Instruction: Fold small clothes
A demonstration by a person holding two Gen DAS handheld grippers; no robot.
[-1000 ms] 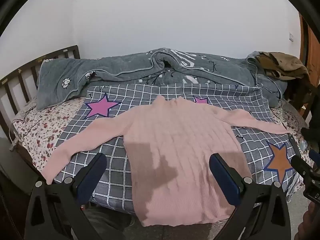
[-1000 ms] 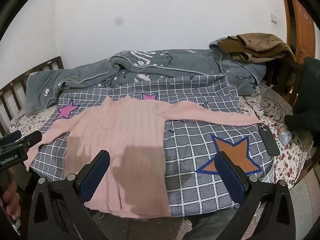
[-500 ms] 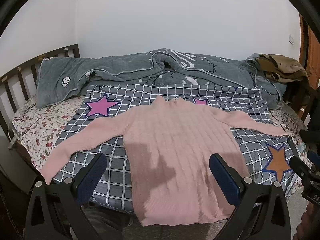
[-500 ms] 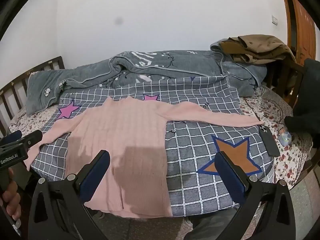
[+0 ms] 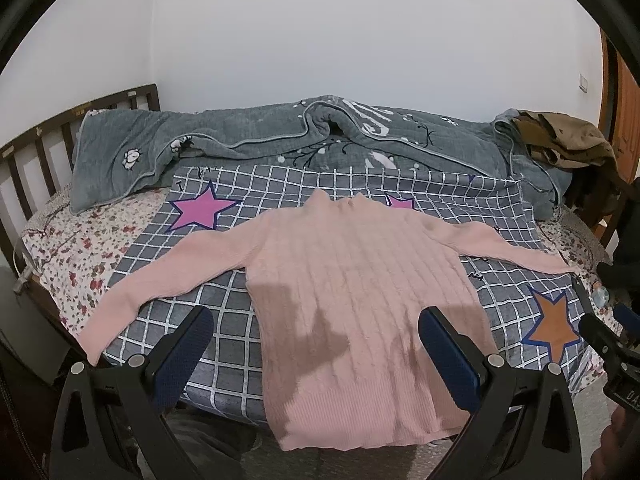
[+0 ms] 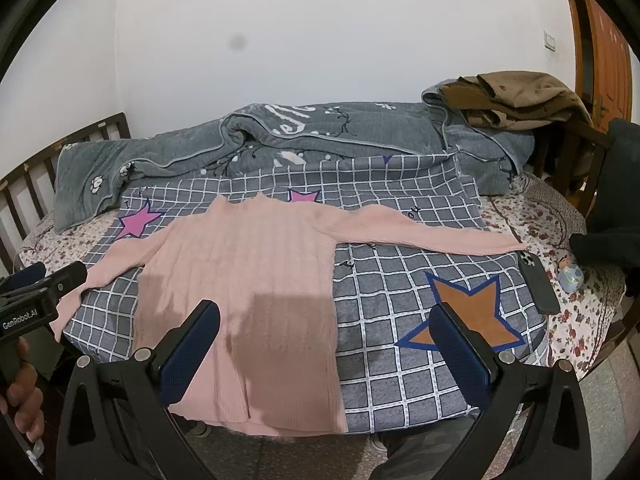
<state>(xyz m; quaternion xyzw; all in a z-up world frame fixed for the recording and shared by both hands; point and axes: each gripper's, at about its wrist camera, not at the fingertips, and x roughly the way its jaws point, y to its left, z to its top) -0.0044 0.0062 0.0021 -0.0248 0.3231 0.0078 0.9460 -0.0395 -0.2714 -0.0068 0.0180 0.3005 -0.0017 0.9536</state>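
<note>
Sweater (image 5: 360, 284) lies flat beyond both spread-fingered grippers, left gripper (image 5: 316, 344) and right gripper (image 6: 326, 340), untouched.

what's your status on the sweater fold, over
Left gripper and right gripper open, empty. Pink sweater flat on checked blanket, sleeves spread, unfolded. Phone beside right cuff.

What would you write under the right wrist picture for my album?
Open right gripper above a pink sweater spread flat on a checked blanket.
</note>
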